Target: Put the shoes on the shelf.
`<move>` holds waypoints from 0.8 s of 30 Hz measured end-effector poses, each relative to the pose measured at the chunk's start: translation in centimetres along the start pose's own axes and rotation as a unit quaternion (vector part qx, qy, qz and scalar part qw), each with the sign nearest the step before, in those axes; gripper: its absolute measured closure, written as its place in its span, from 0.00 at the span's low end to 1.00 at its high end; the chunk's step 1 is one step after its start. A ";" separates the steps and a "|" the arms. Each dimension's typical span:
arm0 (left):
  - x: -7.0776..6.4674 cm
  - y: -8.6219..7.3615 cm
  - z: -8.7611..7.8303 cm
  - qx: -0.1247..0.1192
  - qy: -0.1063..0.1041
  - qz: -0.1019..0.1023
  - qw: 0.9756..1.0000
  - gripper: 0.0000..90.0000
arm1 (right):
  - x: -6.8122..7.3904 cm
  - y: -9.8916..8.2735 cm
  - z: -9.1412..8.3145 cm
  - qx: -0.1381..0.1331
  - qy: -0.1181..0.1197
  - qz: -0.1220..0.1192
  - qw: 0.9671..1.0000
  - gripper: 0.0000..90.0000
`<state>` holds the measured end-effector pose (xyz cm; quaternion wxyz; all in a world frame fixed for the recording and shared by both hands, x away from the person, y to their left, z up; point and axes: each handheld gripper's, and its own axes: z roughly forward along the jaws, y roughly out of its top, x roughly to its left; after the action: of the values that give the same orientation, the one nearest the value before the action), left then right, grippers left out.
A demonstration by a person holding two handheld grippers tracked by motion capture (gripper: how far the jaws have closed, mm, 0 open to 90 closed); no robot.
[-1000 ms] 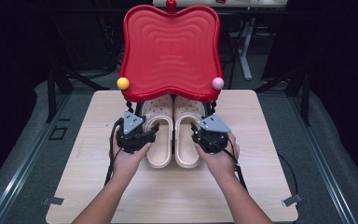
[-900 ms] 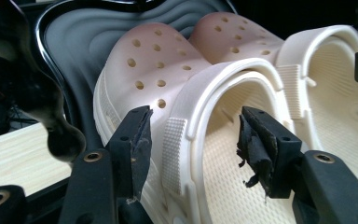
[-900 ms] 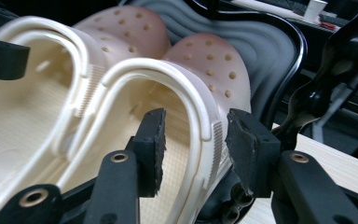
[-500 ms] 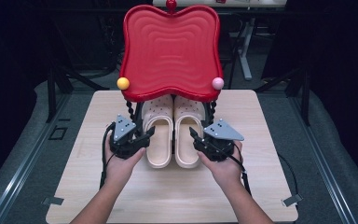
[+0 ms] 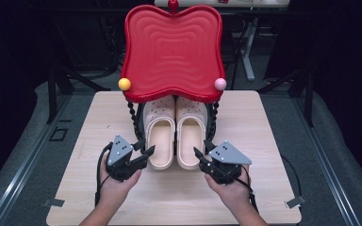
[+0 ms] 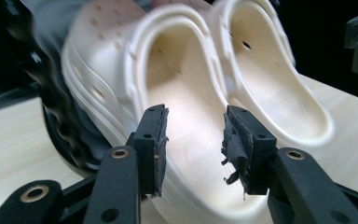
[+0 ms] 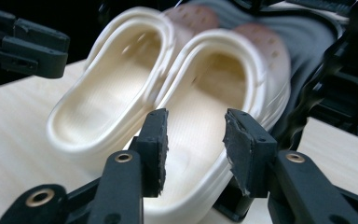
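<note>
- A pair of cream clogs stands side by side at the middle of the wooden table (image 5: 75, 188), the toes pointing to 12 o'clock and hidden under a red rack.
- The left clog (image 5: 160, 136) and the right clog (image 5: 190, 136) touch along their inner sides; the heels are at 6 o'clock, open toward the person.
- The red wavy tray (image 5: 172, 52) is the top of the rack; it has a yellow ball (image 5: 124, 84) at its left corner and a pink ball (image 5: 220, 84) at its right corner. Black twisted posts (image 5: 133, 117) carry it.
- The left gripper (image 5: 147, 151) is at about 8 o'clock from the clogs, just beside the heel of the left clog. Its jaws are spread and have just been closing; no thing is pinched, and in the left gripper view the heel (image 6: 191, 154) is seen behind the gap.
- The right gripper (image 5: 199, 154) is at about 4 o'clock, just beside the heel of the right clog. Its jaws are also spread and have just been closing a little, holding nothing; whether a jaw tip touches the heel I cannot tell.
- No brand, label or writing can be read on the clogs, the rack or the grippers.
</note>
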<state>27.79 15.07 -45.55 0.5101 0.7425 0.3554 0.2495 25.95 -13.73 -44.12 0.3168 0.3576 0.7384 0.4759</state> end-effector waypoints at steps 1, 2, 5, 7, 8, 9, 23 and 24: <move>-0.2 -0.3 -0.2 -0.001 0.001 -0.004 1.000 0.66 | 0.3 -0.4 -0.2 0.003 0.002 -0.003 1.000 0.65; -0.3 -0.7 -0.5 0.000 0.001 -0.004 1.000 0.65 | 0.6 -0.8 -0.3 0.004 0.005 -0.003 1.000 0.65; -0.7 -1.6 -1.2 -0.002 0.001 -0.017 1.000 0.65 | 1.2 -1.9 -0.9 0.013 0.016 -0.008 1.000 0.70; -0.9 -2.3 -1.6 -0.002 -0.001 -0.028 1.000 0.67 | 1.5 -2.7 -1.1 0.018 0.029 -0.007 0.999 0.75; -0.9 -2.3 -1.6 -0.002 -0.001 -0.028 1.000 0.69 | 1.6 -3.0 -1.2 0.022 0.032 -0.011 0.999 0.78; -1.0 -3.1 -1.8 0.006 0.001 -0.029 1.000 0.71 | 1.7 -3.4 -1.2 0.028 0.035 -0.013 0.999 0.79; -2.0 -6.4 -0.3 0.053 -0.021 -0.015 0.998 0.99 | 2.3 -6.6 0.5 0.088 0.052 0.003 0.995 0.99; -2.0 -6.4 -0.3 0.053 -0.021 -0.015 0.998 0.99 | 2.3 -6.7 0.7 0.087 0.056 0.009 0.995 0.99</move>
<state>24.50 15.13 -51.46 0.4812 0.7680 0.3687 0.2068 23.75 -13.43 -50.84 0.2385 0.3635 0.7903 0.4317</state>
